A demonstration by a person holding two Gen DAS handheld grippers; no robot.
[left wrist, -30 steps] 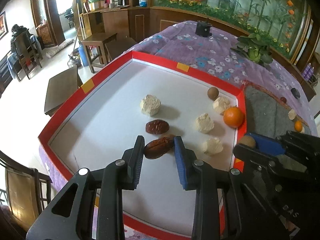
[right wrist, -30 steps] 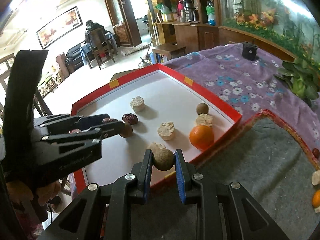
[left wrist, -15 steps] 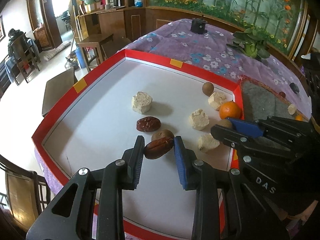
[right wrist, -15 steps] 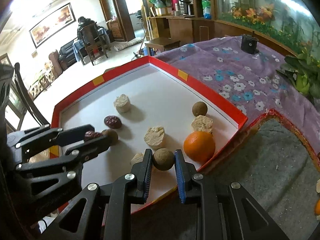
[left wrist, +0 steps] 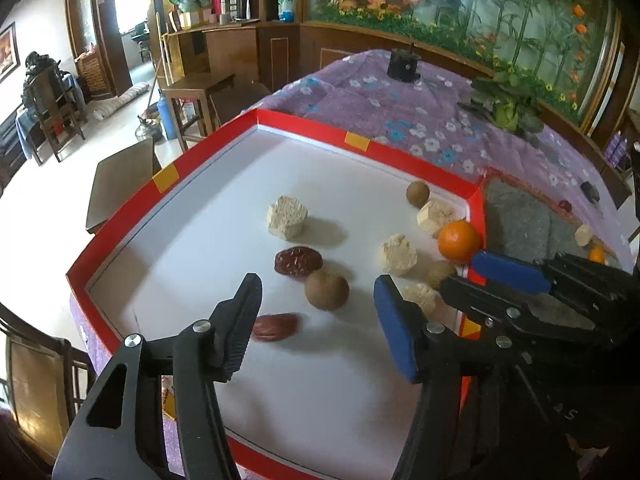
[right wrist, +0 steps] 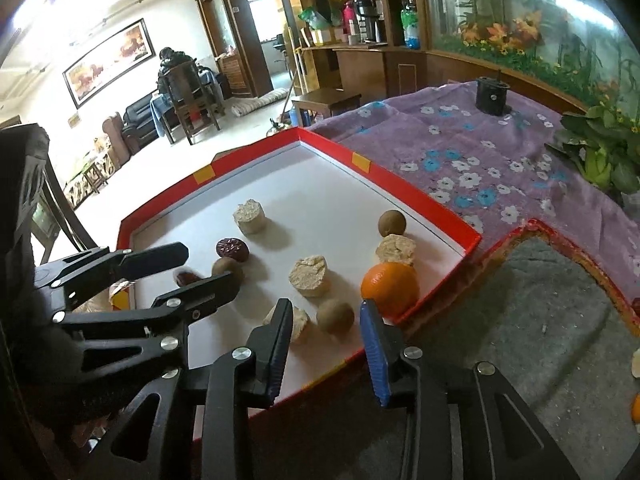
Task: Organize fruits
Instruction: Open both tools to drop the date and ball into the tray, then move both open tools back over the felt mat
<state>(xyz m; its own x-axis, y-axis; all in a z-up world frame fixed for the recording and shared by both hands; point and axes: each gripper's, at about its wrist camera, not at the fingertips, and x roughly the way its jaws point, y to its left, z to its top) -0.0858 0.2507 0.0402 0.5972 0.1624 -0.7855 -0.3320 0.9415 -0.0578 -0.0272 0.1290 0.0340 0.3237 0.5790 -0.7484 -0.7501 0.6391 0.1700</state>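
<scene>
Over red-rimmed white tray [left wrist: 120, 224]: left claw [left wrist: 316, 320] spreading, releasing dark red wrinkled date [left wrist: 275, 326] onto tray floor; right claw [right wrist: 324, 340] parting, dropping round brown longan [right wrist: 335, 316] beside orange [right wrist: 390, 288]. Next: likely fetching remaining fruit from grey mat [right wrist: 540, 320].

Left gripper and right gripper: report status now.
Left gripper just opened, red date dropped in red tray. Right gripper just opened, brown ball released. Nothing blocking.

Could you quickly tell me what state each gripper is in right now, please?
Left gripper: open, jaws just opened; the dark red wrinkled date lies free on the white tray floor.
Right gripper: open, jaws just opened; the round brown fruit sits loose between them.
</scene>
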